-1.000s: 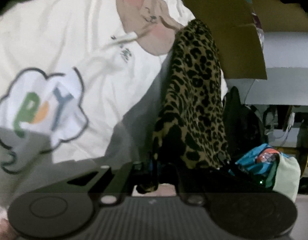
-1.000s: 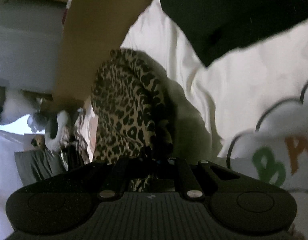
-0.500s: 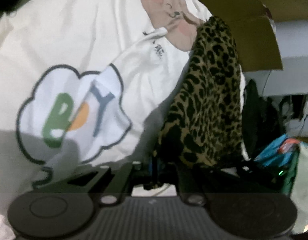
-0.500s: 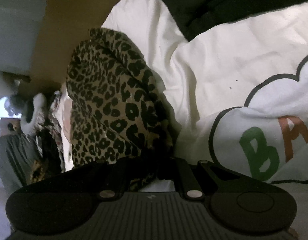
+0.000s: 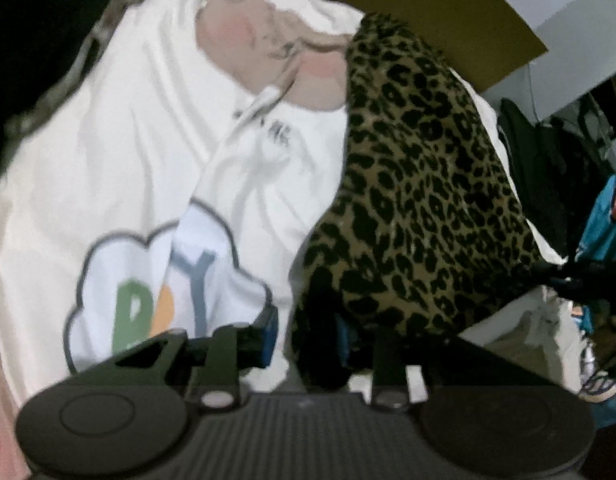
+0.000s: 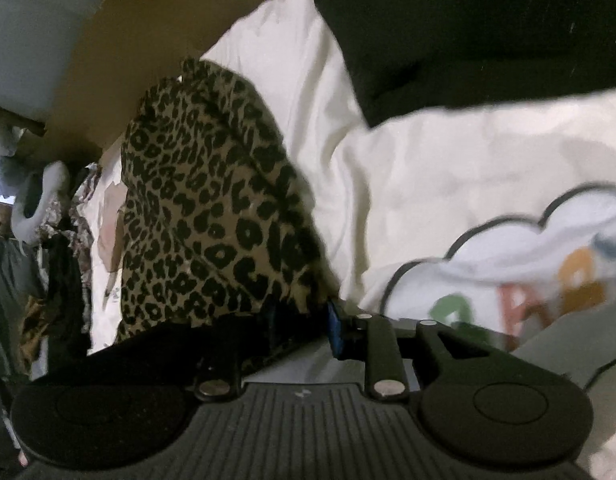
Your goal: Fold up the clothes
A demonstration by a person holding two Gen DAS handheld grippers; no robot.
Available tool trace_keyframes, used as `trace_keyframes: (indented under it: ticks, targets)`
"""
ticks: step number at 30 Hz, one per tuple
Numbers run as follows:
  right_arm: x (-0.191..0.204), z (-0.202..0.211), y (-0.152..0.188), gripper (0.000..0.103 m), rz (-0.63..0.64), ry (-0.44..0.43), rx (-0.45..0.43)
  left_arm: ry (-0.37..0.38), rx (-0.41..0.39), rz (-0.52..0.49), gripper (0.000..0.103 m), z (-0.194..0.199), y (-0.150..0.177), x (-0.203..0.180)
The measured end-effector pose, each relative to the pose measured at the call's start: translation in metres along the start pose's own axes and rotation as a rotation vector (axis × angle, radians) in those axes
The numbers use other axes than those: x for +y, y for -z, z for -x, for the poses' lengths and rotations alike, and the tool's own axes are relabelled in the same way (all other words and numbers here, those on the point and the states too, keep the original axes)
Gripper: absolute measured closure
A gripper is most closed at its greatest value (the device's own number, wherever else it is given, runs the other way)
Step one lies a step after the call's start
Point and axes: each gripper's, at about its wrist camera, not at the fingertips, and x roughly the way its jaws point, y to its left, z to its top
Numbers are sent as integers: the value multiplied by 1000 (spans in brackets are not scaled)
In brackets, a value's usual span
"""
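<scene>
White bedding (image 5: 107,160) underneath, and both tools are opening, the left tool (image 5: 308,336) and right tool (image 6: 303,320) each with a near corner of the leopard-print cloth (image 5: 420,200) between loosening jaws, its length running straight away from both.

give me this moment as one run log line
left claw: opening, leopard garment edge between jaws | right claw: opening, same garment between jaws | garment lies on white printed cloth
</scene>
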Motion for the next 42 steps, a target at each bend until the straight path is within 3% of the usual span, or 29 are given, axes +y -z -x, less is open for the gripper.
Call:
trace_keyframes:
  ticks: [4, 8, 11, 15, 21, 24, 26, 27, 28, 34, 37, 42]
  targets:
    - [5, 22, -12, 76, 36, 34, -89, 2, -13, -49, 64, -5, -4, -5]
    - [20, 35, -27, 76, 72, -20, -143, -5, -35, -85, 52, -13, -8, -10]
    - [39, 25, -30, 76, 119, -73, -103, -14, -42, -136, 51, -17, -10, -16]
    - [61, -6, -17, 76, 162, -130, 11, -11, -44, -188, 53, -20, -8, -23]
    - [62, -49, 5, 76, 204, -53, 138, -55, -31, -286, 54, -26, -3, -33]
    - [54, -54, 5, 80, 188, -9, 142, -82, -50, -301, 66, -25, -4, -32]
    - [52, -55, 4, 86, 192, 23, 138, -86, -66, -300, 84, -22, -5, -30]
    - [50, -55, 3, 93, 191, 37, 138, -81, -75, -292, 87, -19, -6, -27]
    - [47, -56, 2, 99, 187, 52, 138, -75, -82, -280, 87, -16, -7, -25]
    - [38, -58, -1, 99, 168, 63, 141, -99, -124, -224, 94, 1, -8, -10]
    - [37, -58, -2, 99, 166, 65, 143, -63, -149, -128, 94, 10, -9, 5]
    - [37, -59, -2, 99, 166, 64, 145, -34, -132, -70, 95, 10, -10, 10]
